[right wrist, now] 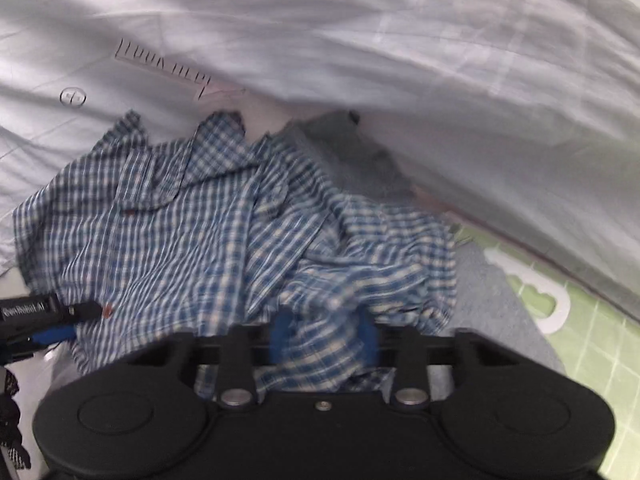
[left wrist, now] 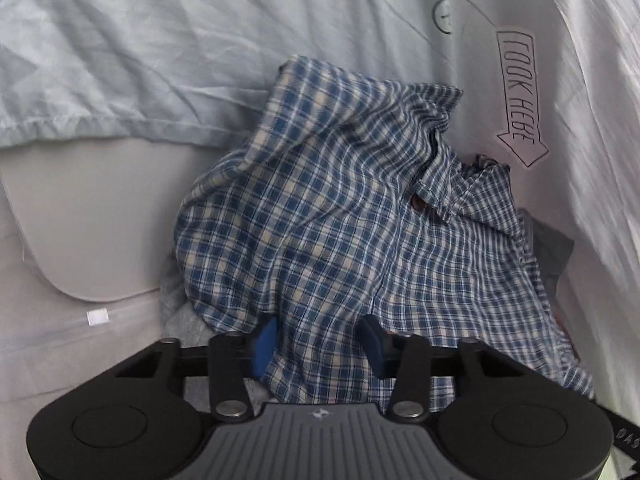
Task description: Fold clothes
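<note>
A crumpled blue plaid shirt point(left wrist: 340, 216) lies heaped on a pale sheet point(left wrist: 160, 60) that covers the surface. The left hand-held gripper point(left wrist: 320, 340) has its blue pads narrowed on the shirt's near edge, cloth bunched between them. The right hand-held gripper point(right wrist: 324, 340) pinches another fold of the near hem point(right wrist: 320, 356) between nearly closed pads. A grey garment point(right wrist: 360, 156) pokes out beyond the shirt. A "LOOK HERE" arrow label point(left wrist: 520, 100) sits just past the shirt's far corner. In the right wrist view the sheet's edge drops to green tiled floor point(right wrist: 592, 340); open sheet lies beyond the shirt.
</note>
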A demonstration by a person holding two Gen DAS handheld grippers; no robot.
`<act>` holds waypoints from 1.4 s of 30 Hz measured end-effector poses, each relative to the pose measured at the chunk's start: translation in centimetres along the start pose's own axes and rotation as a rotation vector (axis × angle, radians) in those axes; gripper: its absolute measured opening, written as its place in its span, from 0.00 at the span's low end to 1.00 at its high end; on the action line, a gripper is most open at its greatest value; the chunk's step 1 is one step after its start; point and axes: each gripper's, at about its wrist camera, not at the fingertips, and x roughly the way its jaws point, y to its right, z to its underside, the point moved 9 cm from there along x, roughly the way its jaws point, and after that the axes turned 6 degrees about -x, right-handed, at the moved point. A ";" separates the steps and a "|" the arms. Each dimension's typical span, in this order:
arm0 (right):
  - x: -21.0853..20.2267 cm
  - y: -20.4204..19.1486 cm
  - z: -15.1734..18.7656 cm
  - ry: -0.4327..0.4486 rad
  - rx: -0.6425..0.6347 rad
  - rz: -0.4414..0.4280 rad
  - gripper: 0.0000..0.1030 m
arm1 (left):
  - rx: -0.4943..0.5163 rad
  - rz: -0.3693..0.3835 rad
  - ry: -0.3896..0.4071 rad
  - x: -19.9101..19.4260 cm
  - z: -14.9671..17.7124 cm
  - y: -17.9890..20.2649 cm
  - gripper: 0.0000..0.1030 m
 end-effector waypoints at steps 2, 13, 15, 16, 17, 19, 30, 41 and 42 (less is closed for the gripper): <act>-0.9 0.2 0.2 0.034 -0.021 -0.006 0.08 | 0.020 -0.002 0.021 -0.6 0.0 0.3 0.13; -15.0 2.8 2.7 0.231 -0.042 0.100 0.06 | 0.114 0.166 0.094 -12.9 3.1 5.7 0.04; -19.2 4.5 4.7 0.256 -0.017 0.147 0.06 | 0.180 0.238 0.070 -16.1 5.8 7.8 0.04; -21.5 5.7 6.0 0.264 -0.005 0.178 0.06 | 0.215 0.275 0.047 -17.5 7.7 8.7 0.04; -23.7 7.3 7.4 0.268 0.010 0.217 0.06 | 0.249 0.312 0.019 -18.8 9.7 9.5 0.04; -28.1 10.6 10.3 0.268 0.047 0.297 0.06 | 0.302 0.377 -0.056 -21.3 14.4 11.0 0.05; -46.8 27.5 33.1 -0.003 0.404 0.711 0.22 | 0.456 0.420 -0.407 -29.6 38.1 13.4 0.26; -48.6 28.2 34.8 0.070 0.498 0.536 0.49 | 0.324 0.234 -0.333 -28.7 37.0 10.4 0.54; -47.8 28.1 34.8 0.066 0.519 0.501 0.49 | 0.318 0.223 -0.339 -28.2 36.9 10.3 0.56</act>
